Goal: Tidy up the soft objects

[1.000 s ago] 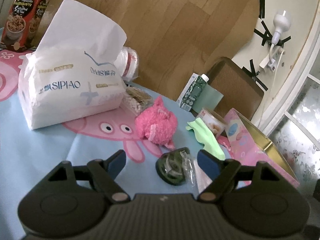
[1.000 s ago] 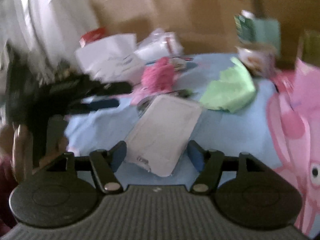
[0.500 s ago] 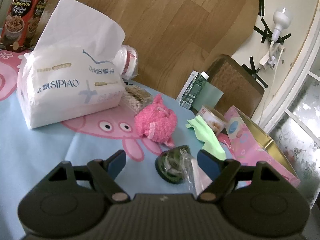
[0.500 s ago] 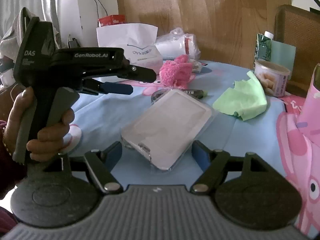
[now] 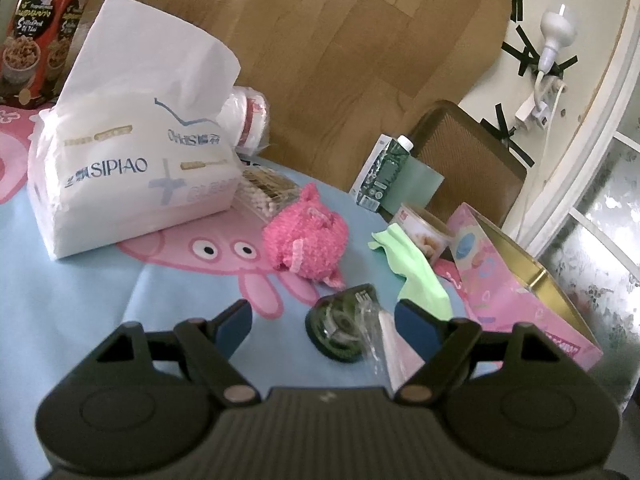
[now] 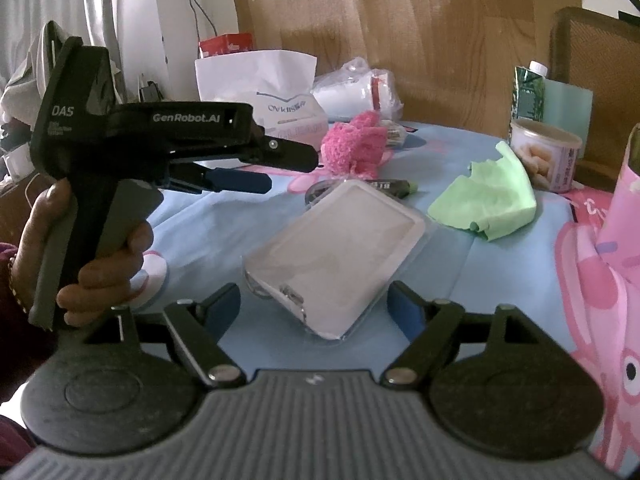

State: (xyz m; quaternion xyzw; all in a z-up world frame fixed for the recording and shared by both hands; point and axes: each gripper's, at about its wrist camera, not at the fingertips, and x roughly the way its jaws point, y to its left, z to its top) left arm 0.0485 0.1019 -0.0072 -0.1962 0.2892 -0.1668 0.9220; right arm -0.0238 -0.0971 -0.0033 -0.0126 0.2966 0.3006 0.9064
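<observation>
A clear plastic packet (image 6: pixel 340 256) with pale contents lies on the blue tablecloth (image 6: pixel 208 232), its far end over a dark green round dispenser (image 5: pixel 340 332). My right gripper (image 6: pixel 314 306) straddles its near end; the jaws are opening and the pads stand clear of it. My left gripper (image 5: pixel 324 320) is open just short of the dispenser, and it shows from the side as the left gripper (image 6: pixel 292 170) in the right wrist view. Beyond lie a pink fluffy toy (image 5: pixel 306 240), a green cloth (image 5: pixel 416 276) and a white tissue pack (image 5: pixel 132 168).
An open pink box (image 5: pixel 520 292) with a gold inside stands at the right. A snack can (image 5: pixel 424 228), a green carton (image 5: pixel 384 172), a cotton-swab box (image 5: pixel 268 192) and wrapped cups (image 5: pixel 248 120) crowd the back. A person's hand (image 6: pixel 100 256) holds the left gripper.
The right wrist view has gone from blurred to steady, and the right fingers have spread wider away from the packet. The left gripper has stayed put.
</observation>
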